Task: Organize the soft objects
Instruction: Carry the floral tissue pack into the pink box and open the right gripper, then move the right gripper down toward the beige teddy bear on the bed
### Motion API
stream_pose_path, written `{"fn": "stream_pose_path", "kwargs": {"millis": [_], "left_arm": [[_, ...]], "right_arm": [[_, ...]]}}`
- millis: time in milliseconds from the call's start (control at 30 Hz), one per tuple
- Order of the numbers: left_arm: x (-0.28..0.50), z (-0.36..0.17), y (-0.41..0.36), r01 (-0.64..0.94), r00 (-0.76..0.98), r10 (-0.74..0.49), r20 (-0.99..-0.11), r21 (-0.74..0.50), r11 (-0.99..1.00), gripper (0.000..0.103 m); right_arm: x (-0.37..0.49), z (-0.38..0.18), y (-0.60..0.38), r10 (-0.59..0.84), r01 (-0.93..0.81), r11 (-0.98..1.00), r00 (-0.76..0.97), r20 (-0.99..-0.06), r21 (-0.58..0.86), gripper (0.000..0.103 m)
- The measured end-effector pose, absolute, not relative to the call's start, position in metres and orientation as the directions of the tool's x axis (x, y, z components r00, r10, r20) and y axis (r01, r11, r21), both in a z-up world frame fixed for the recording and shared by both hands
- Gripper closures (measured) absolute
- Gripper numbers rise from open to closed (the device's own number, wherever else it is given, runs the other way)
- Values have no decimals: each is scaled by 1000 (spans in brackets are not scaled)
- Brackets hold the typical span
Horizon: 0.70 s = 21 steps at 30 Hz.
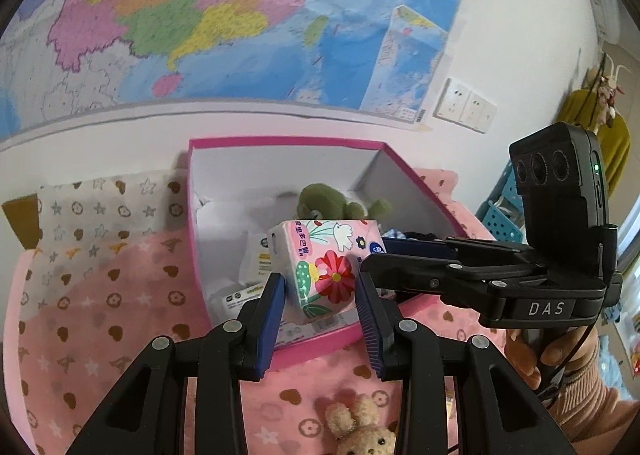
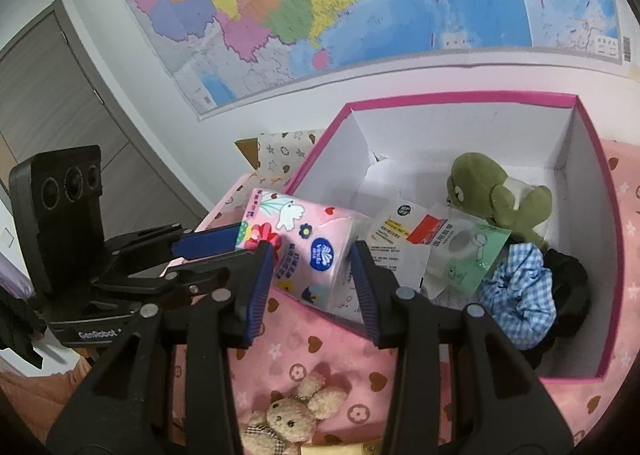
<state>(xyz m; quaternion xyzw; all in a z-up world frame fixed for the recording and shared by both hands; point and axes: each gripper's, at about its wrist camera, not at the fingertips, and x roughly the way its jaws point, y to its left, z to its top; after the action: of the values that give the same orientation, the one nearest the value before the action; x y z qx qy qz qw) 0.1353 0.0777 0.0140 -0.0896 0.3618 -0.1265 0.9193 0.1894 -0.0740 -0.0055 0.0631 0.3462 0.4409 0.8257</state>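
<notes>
While both grippers work at one tissue pack (image 1: 320,267), note the layout from near to far. Nearest, a plush bear (image 2: 288,421) lies on the pink blanket (image 1: 100,335), outside the box (image 2: 460,99).

Left gripper (image 1: 320,295): its blue pads flank the short end of the pack and appear to press on it. Right gripper (image 2: 312,275): its jaws straddle the other end and appear clamped on it. Contact cannot be confirmed at every pad.

The pack hangs over the near rim of the box, partly inside, tilted. Its long axis runs between the two grippers, so each holds one end and neither is clearly nearer.

Beyond the pack, inside the box, lie paper packets (image 2: 404,231), a checked scrunchie (image 2: 520,295), a black item (image 2: 568,287) and a green plush (image 2: 492,195).

Judgement: the next move must carry the pack forward and down into the free floor on the left of the box. Both ends should travel together.
</notes>
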Motion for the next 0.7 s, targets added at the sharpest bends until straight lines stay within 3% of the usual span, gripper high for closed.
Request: {"fn": "stream_pose_path", "kwargs": {"millis": [300, 533, 700], "left_arm": [[149, -5, 86, 87, 683, -238, -691, -246, 965, 68], [123, 9, 86, 104, 734, -229, -640, -226, 968, 66], [92, 19, 82, 173, 754, -288, -590, -244, 954, 62]], "right_arm": [[205, -21, -61, 774, -662, 599, 334, -538, 451, 60], [195, -20, -73, 775, -663, 603, 353, -525, 444, 60], [169, -12, -90, 798, -706, 567, 344, -494, 424, 60]]}}
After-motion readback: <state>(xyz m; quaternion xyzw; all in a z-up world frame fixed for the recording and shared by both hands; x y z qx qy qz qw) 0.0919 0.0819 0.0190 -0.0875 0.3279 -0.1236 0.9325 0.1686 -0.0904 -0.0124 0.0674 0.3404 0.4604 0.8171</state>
